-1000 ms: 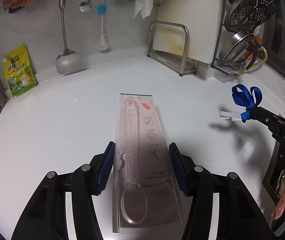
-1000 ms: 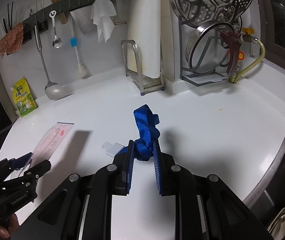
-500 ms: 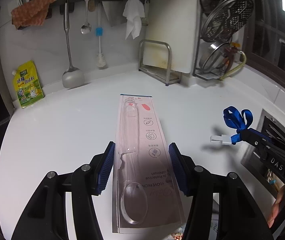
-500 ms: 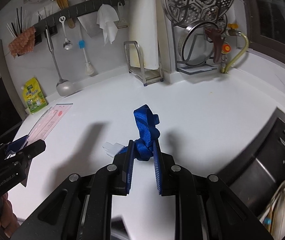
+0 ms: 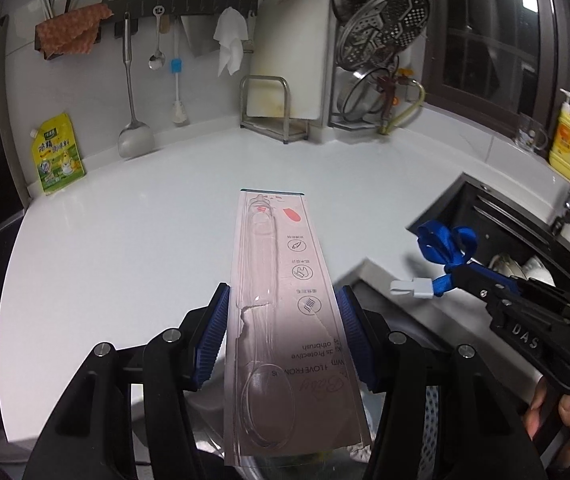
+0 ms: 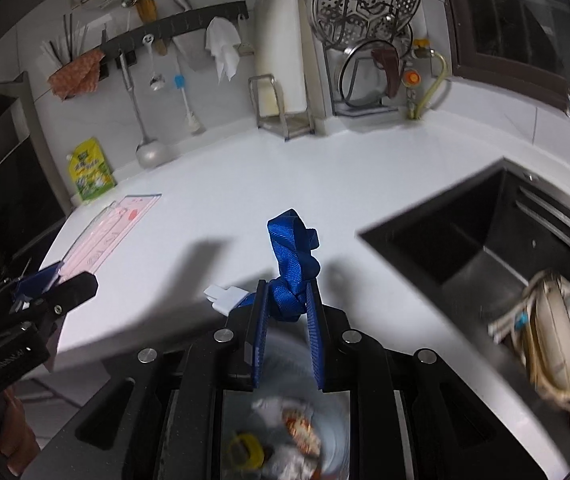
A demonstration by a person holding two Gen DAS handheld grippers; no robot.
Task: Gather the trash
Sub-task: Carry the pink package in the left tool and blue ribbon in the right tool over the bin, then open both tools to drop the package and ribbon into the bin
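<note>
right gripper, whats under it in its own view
Under the right gripper, shut on the blue strap, a bin holds blurred wrappers; the gripper body covers the rest.

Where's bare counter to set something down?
The white counter is bare across its middle, from the yellow pouch and ladle at the wall to the sink. Crowded spots: the back wall by the cutting board stand and lid rack, and the sink, which holds dishes.

Left gripper (image 5: 283,336) angled downward, jaws half-spread and clamped on something flat; right gripper (image 6: 287,312) tilted down too, jaws pinched tight around a strap.
</note>
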